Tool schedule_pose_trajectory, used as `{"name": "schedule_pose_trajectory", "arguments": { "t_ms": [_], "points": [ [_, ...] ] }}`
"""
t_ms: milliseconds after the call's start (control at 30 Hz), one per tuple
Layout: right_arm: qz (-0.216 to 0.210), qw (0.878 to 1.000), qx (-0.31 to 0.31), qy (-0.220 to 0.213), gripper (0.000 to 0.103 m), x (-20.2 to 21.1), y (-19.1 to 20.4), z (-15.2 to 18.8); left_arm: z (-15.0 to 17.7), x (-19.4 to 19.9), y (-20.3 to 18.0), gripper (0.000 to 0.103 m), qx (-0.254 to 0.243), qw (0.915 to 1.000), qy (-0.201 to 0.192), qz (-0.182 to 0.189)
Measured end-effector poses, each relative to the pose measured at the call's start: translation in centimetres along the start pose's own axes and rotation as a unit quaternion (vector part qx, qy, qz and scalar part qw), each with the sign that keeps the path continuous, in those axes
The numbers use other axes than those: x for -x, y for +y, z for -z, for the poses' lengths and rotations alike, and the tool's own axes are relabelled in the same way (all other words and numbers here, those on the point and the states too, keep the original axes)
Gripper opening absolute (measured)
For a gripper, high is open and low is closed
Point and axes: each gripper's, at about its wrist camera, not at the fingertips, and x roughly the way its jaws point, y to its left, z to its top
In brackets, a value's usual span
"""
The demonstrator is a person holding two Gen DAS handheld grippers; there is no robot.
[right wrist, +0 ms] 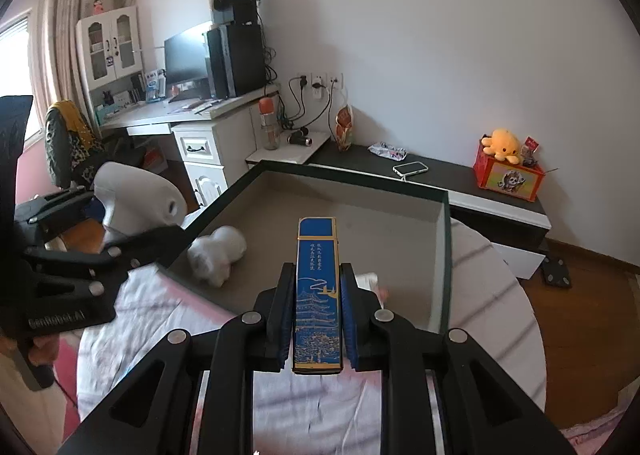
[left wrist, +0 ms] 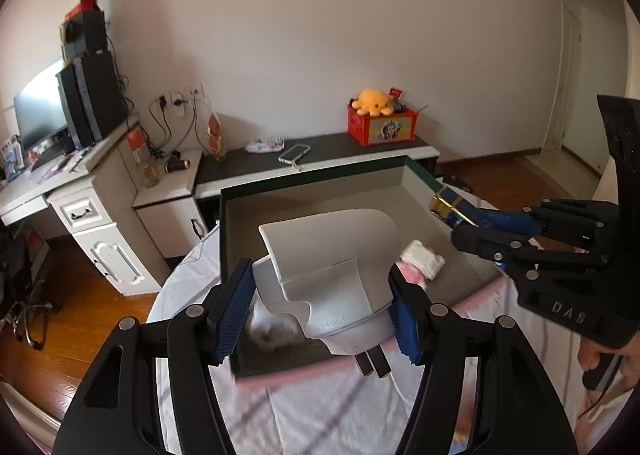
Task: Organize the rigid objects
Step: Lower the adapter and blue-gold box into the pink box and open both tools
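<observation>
Plug [left wrist: 324, 287] at left: my left gripper [left wrist: 322, 315] is clamped on this white plastic piece, blue pads [left wrist: 234, 319] pressing its two flat sides, metal prongs pointing back toward me. It hangs over the near edge of the tray [left wrist: 312, 175], which sits on a cloth-covered table [left wrist: 320, 407]. I judge it stiff, light and smooth, so the broad flat flanks are the right place to hold it; the curved top would slip. Below it, inside the tray, lies a small white crumpled object [right wrist: 218, 255], and to its right a folded white item [left wrist: 423, 258]; I cannot identify either. At right, my right gripper [right wrist: 316, 319] is closed on a slim blue box [right wrist: 317, 295] with gold trim, gripped on its long edges near the rear half, front end reaching over the tray. It looks rigid, glossy and light; a mid-length hold would tip less.
</observation>
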Motion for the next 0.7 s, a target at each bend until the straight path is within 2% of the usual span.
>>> {"name": "schedule_pose_trajectory", "arguments": {
  "t_ms": [233,400,567,700],
  "points": [
    [-0.003,0.998,-0.019,0.057,0.021,-6.9,-1.8,-2.4,-2.2,-7.3,0.6,0.063,0.008,0.9984,0.056,-0.006],
    [0.005,0.994,-0.035,0.106,0.021,-10.9,-3.1,-2.3,-2.5,-12.0,0.8,0.063,0.014,0.9944,0.103,-0.017],
    [0.009,0.992,-0.035,0.121,0.021,-11.9,-3.4,-1.8,-1.8,-13.7,0.5,0.063,0.008,0.9921,0.123,-0.024],
    [0.007,0.991,-0.034,0.126,0.022,-11.9,-3.3,-2.0,-1.8,-13.3,0.7,0.068,0.009,0.9926,0.116,-0.033]
  ]
}}
